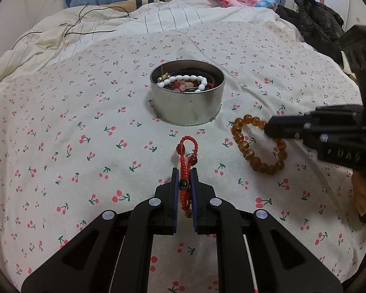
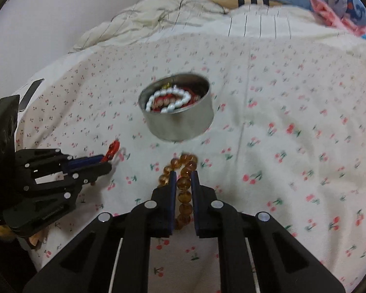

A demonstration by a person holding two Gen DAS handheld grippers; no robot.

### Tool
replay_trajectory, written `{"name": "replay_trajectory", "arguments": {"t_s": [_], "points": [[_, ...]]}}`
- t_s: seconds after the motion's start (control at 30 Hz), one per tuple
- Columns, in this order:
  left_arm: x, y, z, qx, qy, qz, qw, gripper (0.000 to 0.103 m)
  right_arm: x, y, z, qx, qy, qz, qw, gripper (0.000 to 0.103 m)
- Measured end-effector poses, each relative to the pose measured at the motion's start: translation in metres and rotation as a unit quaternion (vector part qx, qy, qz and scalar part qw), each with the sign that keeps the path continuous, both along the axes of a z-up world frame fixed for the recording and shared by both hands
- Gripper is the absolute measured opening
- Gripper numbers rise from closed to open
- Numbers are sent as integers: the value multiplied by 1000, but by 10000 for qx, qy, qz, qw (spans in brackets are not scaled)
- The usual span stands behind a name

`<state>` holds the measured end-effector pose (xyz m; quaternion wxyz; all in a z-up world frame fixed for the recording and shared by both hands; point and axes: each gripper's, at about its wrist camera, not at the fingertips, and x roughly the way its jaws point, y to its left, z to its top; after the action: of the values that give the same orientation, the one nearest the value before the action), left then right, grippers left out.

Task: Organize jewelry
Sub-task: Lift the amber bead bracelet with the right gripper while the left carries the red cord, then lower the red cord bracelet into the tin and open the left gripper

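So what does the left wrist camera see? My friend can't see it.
The left gripper is shut on a red braided bracelet over a cherry-print bedsheet. A round metal tin full of beaded jewelry sits beyond it, and the right gripper reaches an amber bead bracelet lying at right.

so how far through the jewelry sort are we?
Partly done: the metal tin already holds a white bead bracelet and other pieces. In hand: the left gripper is shut on the red braided bracelet. The right gripper straddles the amber bead bracelet; whether it grips is unclear. Left: both bracelets still need to go into the tin.
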<state>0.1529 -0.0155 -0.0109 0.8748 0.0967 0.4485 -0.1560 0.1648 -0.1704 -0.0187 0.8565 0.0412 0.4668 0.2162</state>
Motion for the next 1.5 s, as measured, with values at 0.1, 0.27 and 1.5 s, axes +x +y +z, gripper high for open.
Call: {"name": "replay_trajectory", "arguments": {"t_s": [0.1, 0.27, 1.5], "points": [[1, 0, 0, -12, 6, 1, 10000, 8, 0, 7, -4, -191, -135, -175, 9996, 78], [0, 0, -1, -13, 24, -18, 10000, 8, -1, 30, -24, -1058, -139, 99, 9942, 32], [33, -4, 49, -711, -255, -129, 9971, 8, 0, -18, 41, 878, -687, -379, 9930, 12]]}}
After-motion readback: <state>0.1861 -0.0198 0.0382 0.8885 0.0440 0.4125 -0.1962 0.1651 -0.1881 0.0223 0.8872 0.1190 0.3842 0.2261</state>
